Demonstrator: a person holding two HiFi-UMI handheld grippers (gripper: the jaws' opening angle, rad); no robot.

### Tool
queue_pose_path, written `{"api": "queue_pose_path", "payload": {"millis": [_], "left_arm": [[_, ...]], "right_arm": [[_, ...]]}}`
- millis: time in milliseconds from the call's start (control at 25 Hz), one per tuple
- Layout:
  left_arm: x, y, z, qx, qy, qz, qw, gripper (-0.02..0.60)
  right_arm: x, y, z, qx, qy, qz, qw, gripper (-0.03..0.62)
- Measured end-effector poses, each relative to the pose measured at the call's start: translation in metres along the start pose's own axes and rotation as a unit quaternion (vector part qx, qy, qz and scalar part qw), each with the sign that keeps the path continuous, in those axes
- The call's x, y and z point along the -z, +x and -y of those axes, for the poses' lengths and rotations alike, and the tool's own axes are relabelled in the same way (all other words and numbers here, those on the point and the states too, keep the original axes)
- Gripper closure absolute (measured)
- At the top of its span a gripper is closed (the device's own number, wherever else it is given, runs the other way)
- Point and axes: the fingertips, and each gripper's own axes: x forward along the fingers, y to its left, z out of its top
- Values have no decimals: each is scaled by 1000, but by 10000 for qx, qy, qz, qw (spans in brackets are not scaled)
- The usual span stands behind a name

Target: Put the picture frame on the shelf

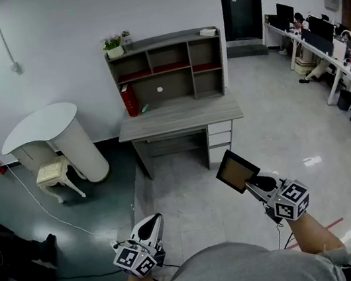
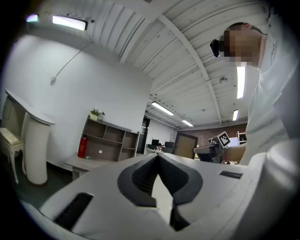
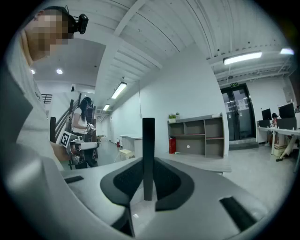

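At the far left a white rounded counter (image 1: pixel 45 126) stands against the wall, with a small cream stool (image 1: pixel 53 173) tucked beside it on the dark floor. My left tongs (image 1: pixel 152 225) hang low in front of me, pointing level toward the room; the left gripper view shows the jaws together at their tips with nothing between them.

Straight ahead and well apart from both hands is the grey bench (image 1: pixel 178 117) with drawers on its right side. On it, along the back against the wall, sits the shelf (image 1: pixel 166 69), an open grey unit of compartments. A red upright item (image 1: pixel 129 101) stands in its lower left compartment, and a small potted plant (image 1: pixel 113 45) sits on top at the left end.

To the right of centre, my right tongs (image 1: pixel 254 185) are clamped on the picture frame (image 1: pixel 237 171). I hold it in the air over the pale floor, short of the bench. It is dark-edged with a brown face, and the right gripper view shows it edge-on, upright between the pads.

Along the far right runs a row of office desks (image 1: pixel 331 68) with monitors.
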Motion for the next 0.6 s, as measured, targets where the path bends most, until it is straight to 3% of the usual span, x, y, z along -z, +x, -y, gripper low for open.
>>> {"api": "queue_pose_path", "payload": {"millis": [600], "left_arm": [[2, 6, 8, 64, 74, -45, 9999, 574]], "right_arm": [[1, -9, 5, -2, -9, 89, 10000, 520]]}}
